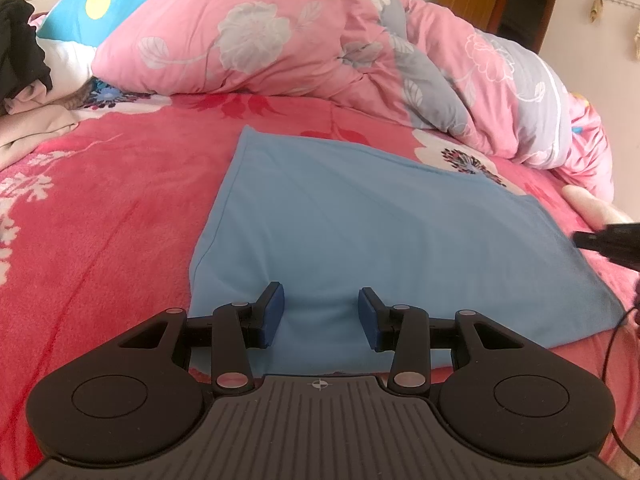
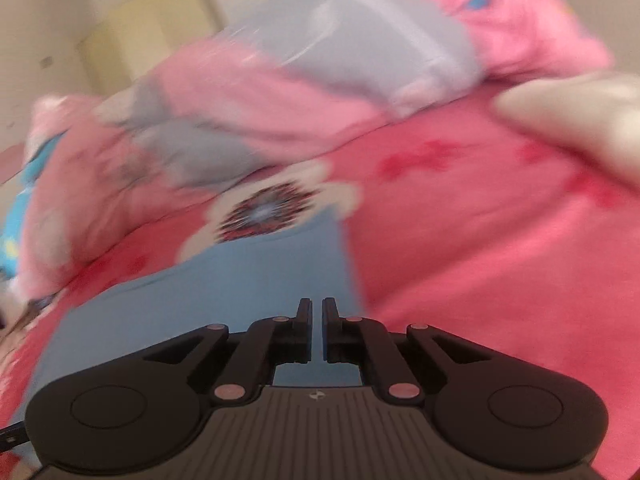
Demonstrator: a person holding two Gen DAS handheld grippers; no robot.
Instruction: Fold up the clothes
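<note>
Left wrist view: left tongs [image 1: 322, 312] gape over the flat blue fabric garment [image 1: 380, 232], right tongs [image 2: 317, 322] nearly closed, empty; each should pinch a near corner squarely.

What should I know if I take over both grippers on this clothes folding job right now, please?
Left gripper: open, holding nothing, over the near edge of the blue cloth.
Right gripper: shut, nothing visibly between its fingers, above the cloth's right side; that view is blurred.
The cloth lies flat, a smooth rectangle, on the red bedspread, in front of the pink quilt.
Done: it looks folded at least once, though I cannot be sure.
Left: probably another fold, starting from the near edge.
</note>
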